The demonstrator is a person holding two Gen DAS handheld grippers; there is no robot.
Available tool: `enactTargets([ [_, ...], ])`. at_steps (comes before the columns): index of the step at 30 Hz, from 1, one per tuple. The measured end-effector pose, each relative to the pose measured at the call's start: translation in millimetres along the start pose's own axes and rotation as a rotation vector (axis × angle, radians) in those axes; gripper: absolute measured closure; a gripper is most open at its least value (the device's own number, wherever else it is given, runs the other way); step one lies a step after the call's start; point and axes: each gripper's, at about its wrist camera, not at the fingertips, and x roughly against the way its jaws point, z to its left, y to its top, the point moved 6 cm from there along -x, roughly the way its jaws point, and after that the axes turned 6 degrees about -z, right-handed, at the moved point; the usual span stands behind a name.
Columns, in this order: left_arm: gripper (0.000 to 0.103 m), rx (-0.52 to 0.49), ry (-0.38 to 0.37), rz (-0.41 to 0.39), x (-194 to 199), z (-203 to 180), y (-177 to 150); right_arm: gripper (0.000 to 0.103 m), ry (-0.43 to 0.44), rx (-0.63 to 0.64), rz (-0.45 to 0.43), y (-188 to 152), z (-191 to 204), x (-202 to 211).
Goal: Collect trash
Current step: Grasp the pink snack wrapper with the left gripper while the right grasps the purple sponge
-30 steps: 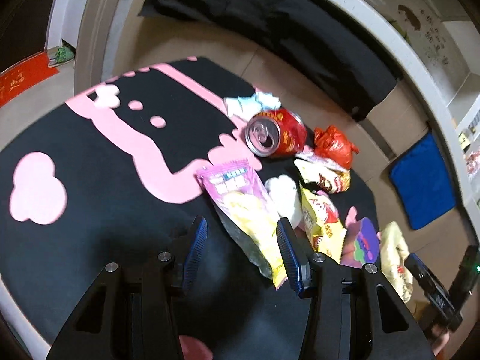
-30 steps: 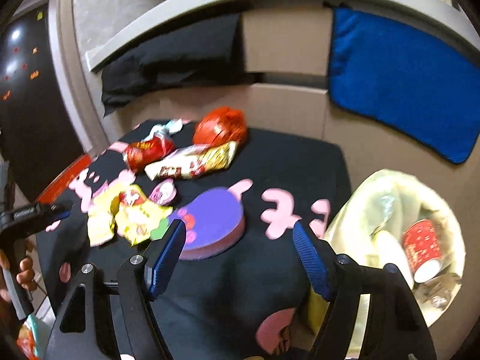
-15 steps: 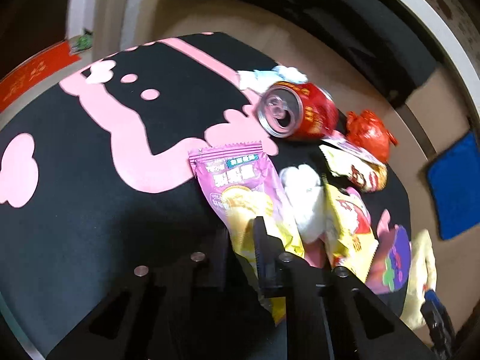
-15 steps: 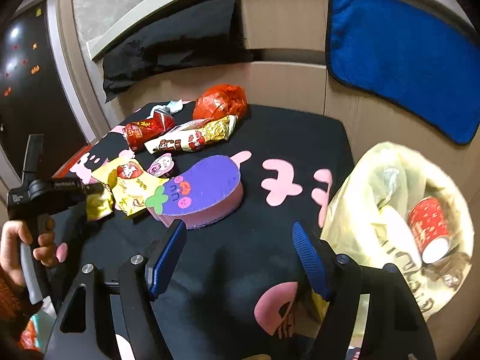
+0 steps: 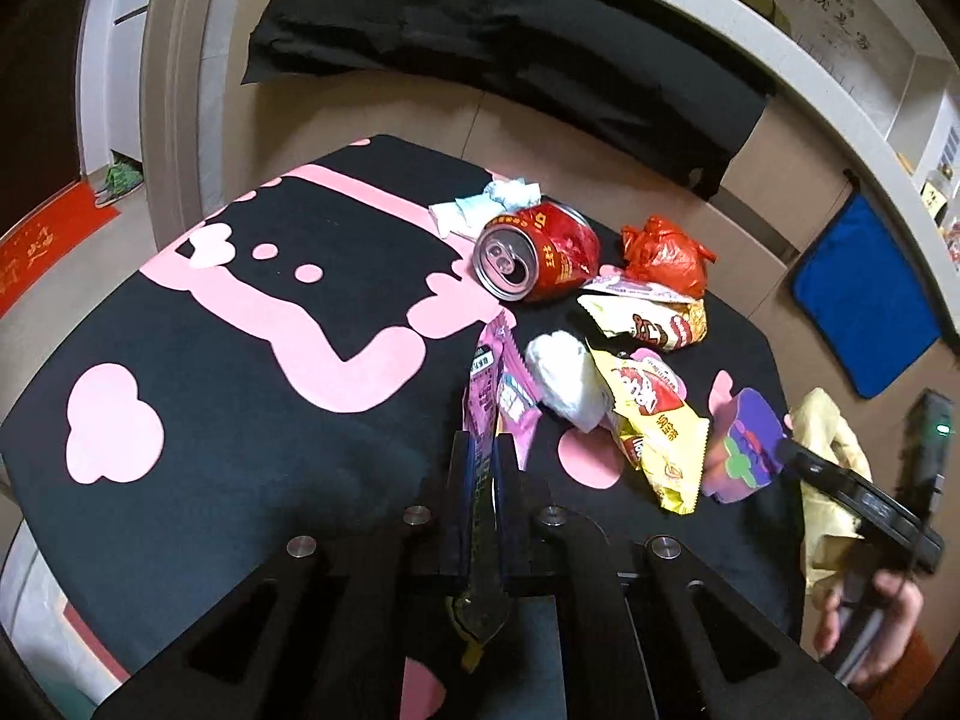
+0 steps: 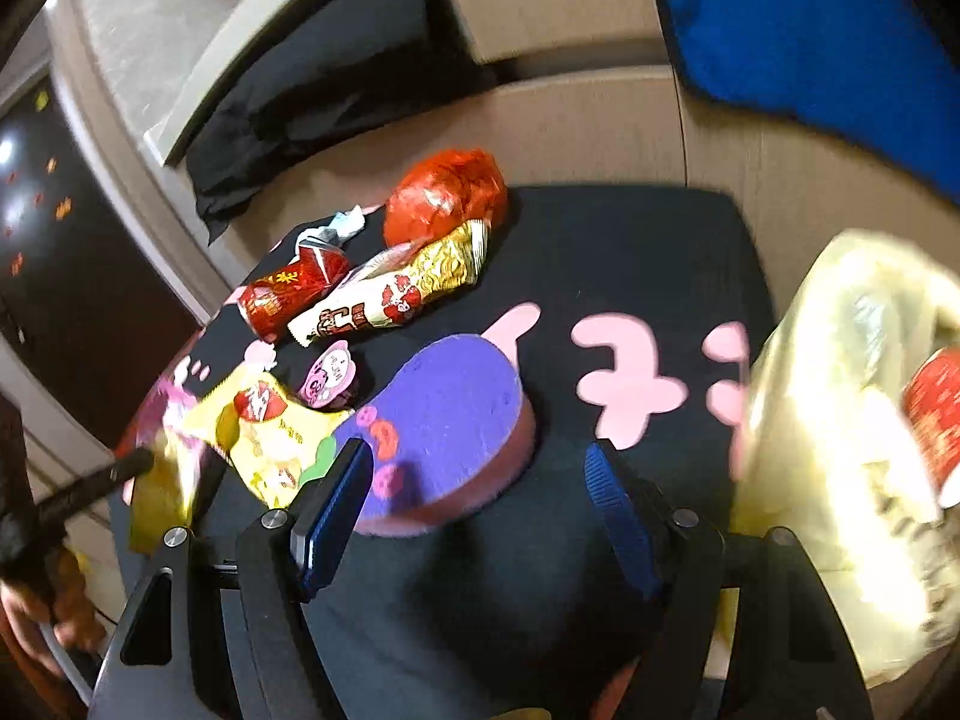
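My left gripper (image 5: 485,450) is shut on a pink snack wrapper (image 5: 501,396), which stands edge-on between the fingers above the black cloth with pink shapes (image 5: 240,360). Ahead lie a red can (image 5: 537,255), a red plastic bag (image 5: 660,252), a noodle packet (image 5: 654,318), a white tissue wad (image 5: 564,381) and a yellow snack packet (image 5: 654,426). My right gripper (image 6: 477,462) is open, low over the near end of a purple foam piece (image 6: 444,414); its pads do not press on it. The left gripper (image 6: 120,474) with its wrapper shows at the left of the right wrist view.
A yellowish trash bag (image 6: 840,420) hangs open at the table's right edge with a red cup (image 6: 936,408) inside. A crumpled tissue (image 5: 486,201) lies behind the can. A small pink jelly cup (image 6: 330,375) sits by the foam. Black cloth (image 5: 510,48) and blue cloth (image 5: 864,294) hang behind.
The left gripper shut on the pink wrapper and lifted it off the cloth, turning it edge-on. The right gripper, still open, came down closer to the purple foam piece.
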Motion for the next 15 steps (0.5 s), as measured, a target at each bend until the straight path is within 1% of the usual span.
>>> enactTargets([
  [1,0.097,0.001,-0.003,-0.002,0.7,1.3,-0.3,0.035,0.015,-0.025,0.011,-0.9,-0.2,-5.4],
  [2,0.097,0.002,-0.008,-0.001,1.0,4.0,-0.4,0.041,0.026,-0.041,0.019,-1.6,1.2,-10.6],
  [3,0.097,0.003,-0.009,0.001,0.4,6.4,-1.3,0.045,0.025,-0.037,0.025,-2.0,4.3,-15.8],
  [4,0.097,0.002,-0.006,0.003,-0.2,9.0,-2.6,0.047,0.015,-0.024,0.028,-1.7,7.4,-18.8],
  [6,0.097,-0.001,-0.001,0.008,-2.3,13.6,-4.5,0.056,-0.017,0.029,0.003,4.4,17.8,-20.6],
  [7,0.097,0.003,-0.002,0.015,-3.9,17.5,-6.3,0.063,-0.024,0.068,-0.01,9.7,26.1,-20.9],
  [8,0.097,0.008,-0.004,0.019,-4.8,18.7,-8.0,0.067,-0.023,0.096,-0.017,13.3,32.8,-20.8],
  [12,0.097,0.033,-0.013,0.024,-6.4,28.2,-11.9,0.068,-0.008,0.217,-0.035,25.0,70.2,-24.3],
  [15,0.097,0.039,-0.015,0.024,-5.6,33.0,-13.8,0.068,0.017,0.293,-0.033,25.1,99.4,-29.2],
])
